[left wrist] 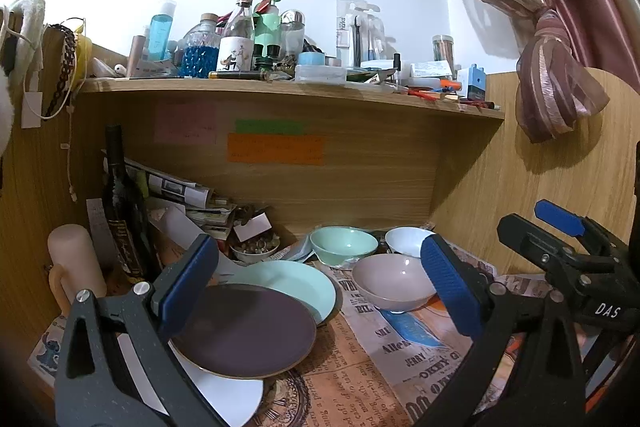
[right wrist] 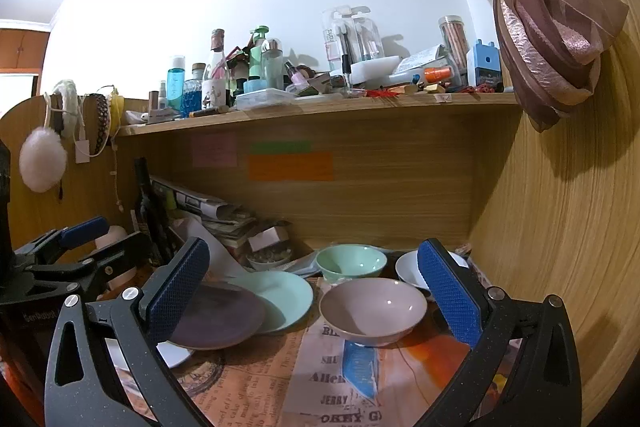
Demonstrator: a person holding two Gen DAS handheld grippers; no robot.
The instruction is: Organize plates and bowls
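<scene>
My left gripper (left wrist: 320, 291) and right gripper (right wrist: 316, 295) both hang spread as wide as they go, with nothing between their blue pads. Taking the pink bowl (right wrist: 373, 309) on the newspaper (right wrist: 332, 387) as landmark: the mint bowl (right wrist: 351, 261) sits just behind it, the white bowl (right wrist: 410, 269) behind to its right. To its left the mint plate (right wrist: 280, 297), purple plate (right wrist: 218, 319) and white plate (right wrist: 174, 353) overlap in a row.
</scene>
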